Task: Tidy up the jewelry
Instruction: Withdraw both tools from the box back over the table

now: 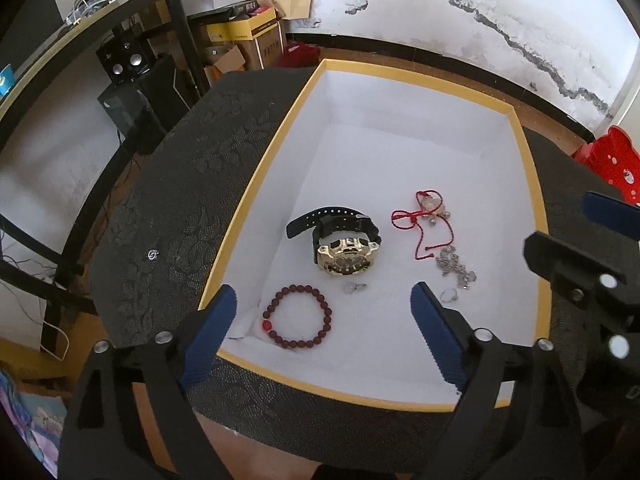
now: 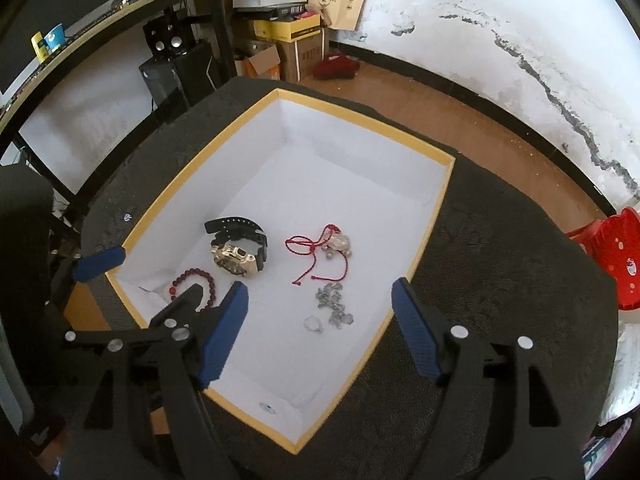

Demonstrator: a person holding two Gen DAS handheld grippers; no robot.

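Left jaws: the left gripper (image 1: 322, 304) stands wide apart and empty, poised over the near-left corner of the box (image 1: 256, 184).
Right jaws: the right gripper (image 2: 320, 312) is also spread wide, holding nothing, above the near part of the box.
Closest pieces: the red bead bracelet (image 1: 297, 316) lies between the left fingers' line of sight; a silver ring (image 2: 313, 324) and a silver chain (image 2: 334, 306) lie ahead of the right gripper.
Further in: a gold-faced watch (image 1: 345, 254) with a black strap, a small silver charm (image 1: 354, 287) just beside it, and a red cord bracelet (image 1: 420, 222) with pale beads.
Outside the box: a small silver piece (image 1: 153, 255) sits alone on the dark cloth (image 1: 168, 184), left of the box.
Step in hand: probably fetching that stray piece; I would bring the left jaws down square over it and pinch low, since it is tiny and the cloth is soft.
Risk: it may slip or snag in the weave.
Writing: cardboard cartons (image 2: 296, 40) behind carry print too small to read.
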